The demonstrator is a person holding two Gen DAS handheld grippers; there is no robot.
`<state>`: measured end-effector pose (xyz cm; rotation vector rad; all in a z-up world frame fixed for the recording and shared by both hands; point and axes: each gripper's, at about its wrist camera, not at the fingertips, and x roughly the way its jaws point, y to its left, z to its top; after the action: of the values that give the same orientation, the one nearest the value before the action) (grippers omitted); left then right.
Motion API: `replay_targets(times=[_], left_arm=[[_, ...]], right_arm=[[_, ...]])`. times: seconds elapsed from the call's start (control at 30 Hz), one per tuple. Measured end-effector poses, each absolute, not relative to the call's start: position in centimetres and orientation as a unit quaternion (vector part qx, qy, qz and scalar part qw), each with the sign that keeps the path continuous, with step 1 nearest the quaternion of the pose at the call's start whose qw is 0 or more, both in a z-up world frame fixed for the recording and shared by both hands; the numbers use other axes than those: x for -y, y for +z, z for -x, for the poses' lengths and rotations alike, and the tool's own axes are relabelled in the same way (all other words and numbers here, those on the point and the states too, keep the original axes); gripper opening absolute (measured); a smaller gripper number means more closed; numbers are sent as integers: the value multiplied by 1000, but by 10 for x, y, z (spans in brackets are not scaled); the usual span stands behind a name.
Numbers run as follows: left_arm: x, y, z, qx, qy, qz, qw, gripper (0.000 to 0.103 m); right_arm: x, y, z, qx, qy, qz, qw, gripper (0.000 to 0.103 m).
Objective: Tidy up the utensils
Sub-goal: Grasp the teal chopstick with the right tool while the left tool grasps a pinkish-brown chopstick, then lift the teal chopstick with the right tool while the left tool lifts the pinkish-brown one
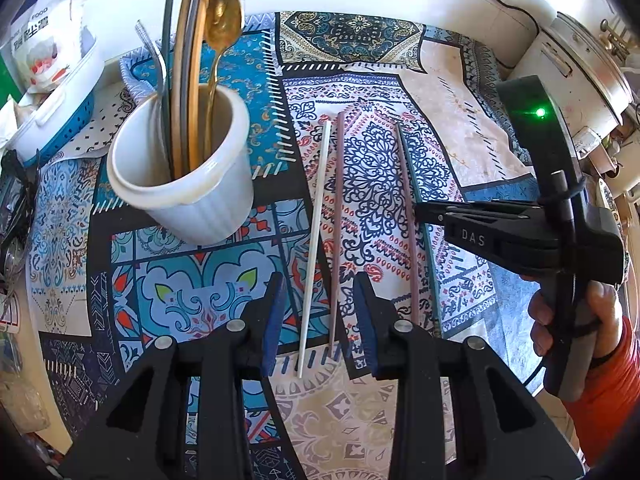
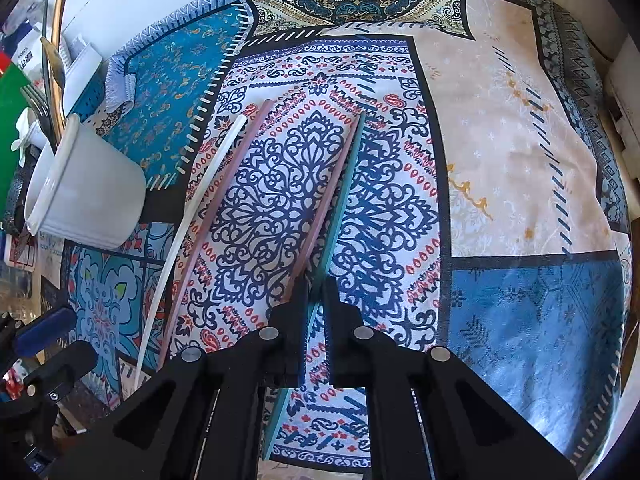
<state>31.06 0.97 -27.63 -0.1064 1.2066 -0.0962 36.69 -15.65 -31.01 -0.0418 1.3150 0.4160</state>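
- Patchwork-print tablecloth in blues, creams and reds covers the whole work surface, a flat bed where the loose sticks lie nearly parallel, easy to take one at a time.
- Off to the left stands a white ribbed plastic cup, upright, already holding a gold metal spoon bowl-up, other long handles and a silvery fork; judging by that, it is the collecting pot.
- The right gripper is down at the cloth with its jaws narrowed around the long teal-green chopstick; whether the pads already pinch it I cannot tell.
- Just beside that one, touching or nearly so, lies a dusky pink chopstick, so a clean pick means separating the two.
- The left gripper hangs wide open above the near ends of a white chopstick and a second pink chopstick, holding nothing, seemingly waiting its turn.
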Motion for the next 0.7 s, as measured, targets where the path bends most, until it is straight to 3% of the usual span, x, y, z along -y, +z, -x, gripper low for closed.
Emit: replay_targets(times=[0.7], left_arm=[[33, -294, -349, -597, -77, 84, 794, 33]], right_arm=[[165, -313, -410, -606, 204, 19, 769, 5]])
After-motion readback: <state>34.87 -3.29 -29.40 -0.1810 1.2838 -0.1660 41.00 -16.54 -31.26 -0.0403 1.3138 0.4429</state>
